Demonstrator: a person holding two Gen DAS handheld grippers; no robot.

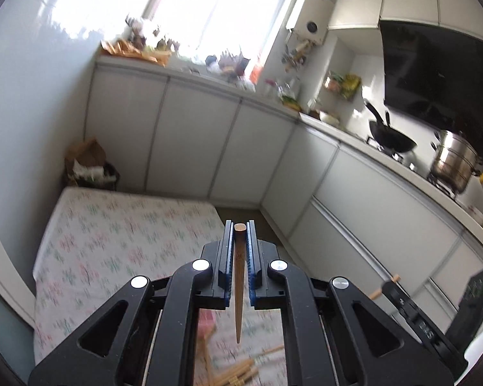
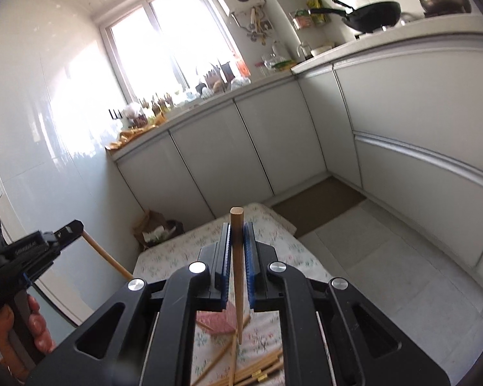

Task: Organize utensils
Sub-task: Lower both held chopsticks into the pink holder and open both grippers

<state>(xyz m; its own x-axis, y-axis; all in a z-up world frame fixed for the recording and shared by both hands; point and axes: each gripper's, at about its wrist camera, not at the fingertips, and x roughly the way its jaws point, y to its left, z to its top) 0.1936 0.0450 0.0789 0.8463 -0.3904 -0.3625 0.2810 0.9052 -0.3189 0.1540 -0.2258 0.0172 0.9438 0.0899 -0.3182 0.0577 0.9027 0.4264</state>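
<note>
- Cabinets [image 2: 228, 148] in white run along two walls under a cluttered counter, behind and beside the table.
- Table [image 1: 119, 238] with a flowered cloth stands in the corner by those cabinets; everything below is placed against it.
- Paper bag [image 1: 87, 164] sits on the floor at the table's far corner.
- Wok [image 1: 391, 136] and steel pot [image 1: 455, 164] rest on the stove, well apart from the table.
- Left gripper [image 1: 240, 225] is raised over the table, its jaws narrow and clamped on one chopstick [image 1: 239, 276], thick end up, tip pointing down.
- Right gripper [image 2: 237, 225] hangs over the table too, jaws pinched tight on a second chopstick [image 2: 237, 267], thick end up.
- Hand [image 2: 35, 331] grips the left gripper's handle at the table's left side.
- Loose chopsticks [image 2: 257, 370] lie in a crossed heap on the cloth under both grippers.
- Pink item [image 2: 219, 320] lies on the cloth just beside that heap; what it is I cannot tell.
</note>
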